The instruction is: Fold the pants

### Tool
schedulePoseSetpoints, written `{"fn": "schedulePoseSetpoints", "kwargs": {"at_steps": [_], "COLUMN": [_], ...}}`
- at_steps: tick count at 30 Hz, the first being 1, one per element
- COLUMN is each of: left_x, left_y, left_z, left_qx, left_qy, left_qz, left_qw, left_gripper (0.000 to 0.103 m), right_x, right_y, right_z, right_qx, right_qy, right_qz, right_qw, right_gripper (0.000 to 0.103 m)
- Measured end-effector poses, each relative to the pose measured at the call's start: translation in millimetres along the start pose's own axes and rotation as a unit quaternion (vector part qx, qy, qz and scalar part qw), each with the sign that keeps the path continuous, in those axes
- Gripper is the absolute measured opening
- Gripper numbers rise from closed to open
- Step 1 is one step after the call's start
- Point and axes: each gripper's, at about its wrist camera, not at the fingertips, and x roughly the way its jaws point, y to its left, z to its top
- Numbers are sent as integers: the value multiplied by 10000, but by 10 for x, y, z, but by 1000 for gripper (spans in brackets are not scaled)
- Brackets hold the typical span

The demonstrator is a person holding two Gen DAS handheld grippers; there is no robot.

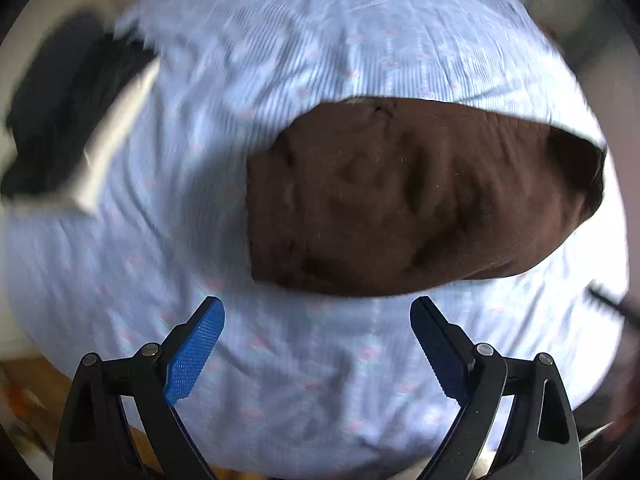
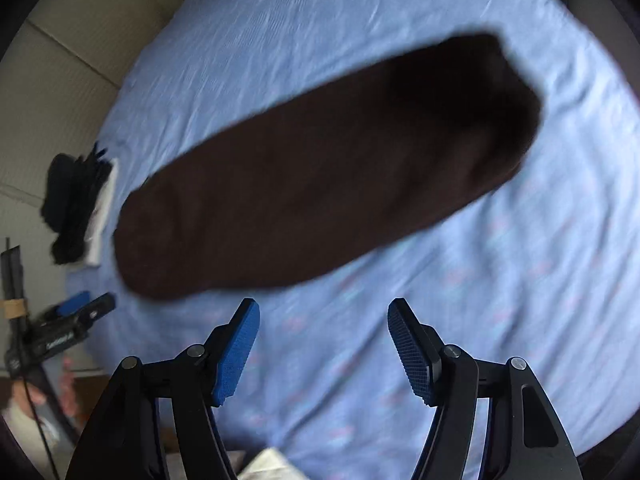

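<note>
Brown pants (image 2: 320,176) folded into a long band, lying flat on the light-blue patterned bedsheet (image 2: 460,320), running from near left to far right in the right wrist view. In the left wrist view, the same pants (image 1: 400,200) just beyond the fingertips, near edge rumpled, far edge straight against the sheet (image 1: 280,360).

Wide bare sheet on all sides of the pants: near the grippers, far beyond the band, and out to the right. Left edge of the bed crowded by a dark heap of clothing (image 2: 76,208) with a white piece (image 2: 102,216) beside it, close to the pants' left end; seen also at far left in the left wrist view (image 1: 60,120). Pale tiled floor (image 2: 60,80) past that edge.

Left gripper (image 1: 316,320) spread wide, nothing between the blue pads (image 1: 196,352), hovering over bare sheet. Right gripper (image 2: 322,320) also spread, empty, pads (image 2: 236,356) clear of the cloth. Left gripper visible too at the bed's near left edge (image 2: 80,312).

No containers in view.
</note>
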Motion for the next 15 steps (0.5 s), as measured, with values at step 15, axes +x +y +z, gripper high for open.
{"fn": "schedulePoseSetpoints", "kwargs": {"at_steps": [15], "left_x": [703], "left_y": [-4], "left_z": [369], "left_qx": [-1283], "left_qy": [391], "left_qz": [-763], "left_qw": [9880], "left_gripper": [85], "right_x": [254], "right_y": [150], "right_z": [-301], "right_qx": [49], "right_qy": [537], "right_qz": [-68], "right_qw": [9985], "right_gripper": [67]}}
